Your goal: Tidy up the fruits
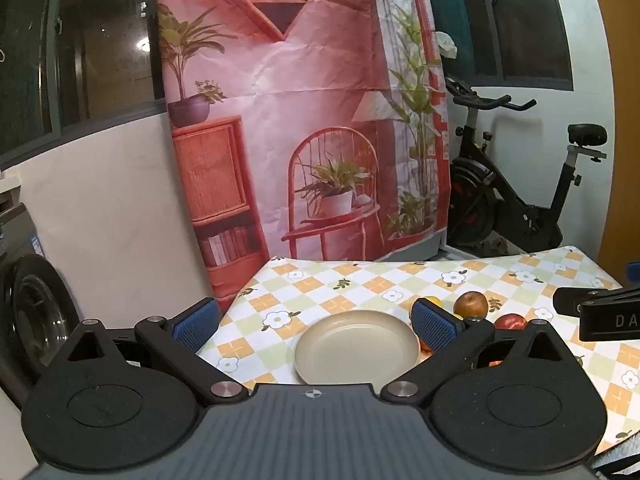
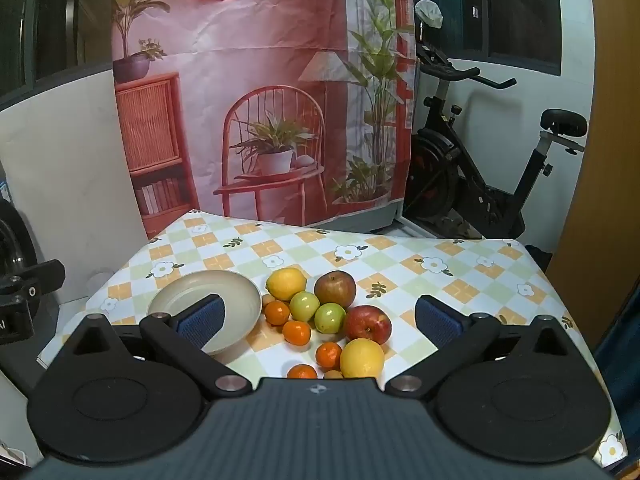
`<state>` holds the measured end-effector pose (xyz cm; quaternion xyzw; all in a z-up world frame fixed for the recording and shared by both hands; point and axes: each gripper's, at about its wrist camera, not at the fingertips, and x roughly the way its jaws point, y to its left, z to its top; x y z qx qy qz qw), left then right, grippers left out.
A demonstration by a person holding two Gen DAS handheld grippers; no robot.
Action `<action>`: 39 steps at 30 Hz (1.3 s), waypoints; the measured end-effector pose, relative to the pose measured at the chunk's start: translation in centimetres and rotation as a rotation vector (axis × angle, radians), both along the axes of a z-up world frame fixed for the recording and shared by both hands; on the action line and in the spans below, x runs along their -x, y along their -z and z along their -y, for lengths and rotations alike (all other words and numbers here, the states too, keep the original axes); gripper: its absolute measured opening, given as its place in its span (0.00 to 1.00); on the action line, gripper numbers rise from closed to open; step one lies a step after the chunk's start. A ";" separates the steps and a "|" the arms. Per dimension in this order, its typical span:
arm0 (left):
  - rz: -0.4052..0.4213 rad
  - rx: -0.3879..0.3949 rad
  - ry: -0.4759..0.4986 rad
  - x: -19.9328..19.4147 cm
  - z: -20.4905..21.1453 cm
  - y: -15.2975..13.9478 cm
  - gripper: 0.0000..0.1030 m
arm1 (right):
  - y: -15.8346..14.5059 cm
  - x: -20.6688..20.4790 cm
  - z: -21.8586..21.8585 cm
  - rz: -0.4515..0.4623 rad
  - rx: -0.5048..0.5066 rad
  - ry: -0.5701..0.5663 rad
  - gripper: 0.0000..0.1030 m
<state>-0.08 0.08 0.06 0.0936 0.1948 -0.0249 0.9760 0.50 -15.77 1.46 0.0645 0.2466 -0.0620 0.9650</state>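
Both claws apart, empty: left claw above the plate, right claw above the fruit pile just right of the plate. Risks: round, tightly packed fruit. Nudging neighbours likely sends one rolling off the surface; rim contact shifts the plate.

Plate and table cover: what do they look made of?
Plate: looks like glazed ceramic or melamine, beige, smooth with a soft sheen along the rim; can't tell which. Table cover: likely vinyl or oilcloth, printed checks and flowers, lies flat with a faint gloss and a crisp overhanging edge.
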 end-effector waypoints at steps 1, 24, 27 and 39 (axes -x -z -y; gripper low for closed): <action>0.002 0.004 0.004 0.0 0.0 0.0 1.00 | 0.0 0.0 0.0 0.006 -0.006 -0.001 1.00; -0.003 0.022 -0.004 -0.1 -0.5 0.1 1.00 | 0.3 0.0 -0.4 -0.006 0.006 -0.002 1.00; -0.001 0.022 -0.006 -0.1 -0.4 0.1 1.00 | 0.3 0.0 -0.4 -0.006 0.008 -0.001 1.00; 0.004 0.022 -0.007 0.0 -0.4 0.1 1.00 | 0.3 0.1 -0.4 -0.008 0.012 -0.001 1.00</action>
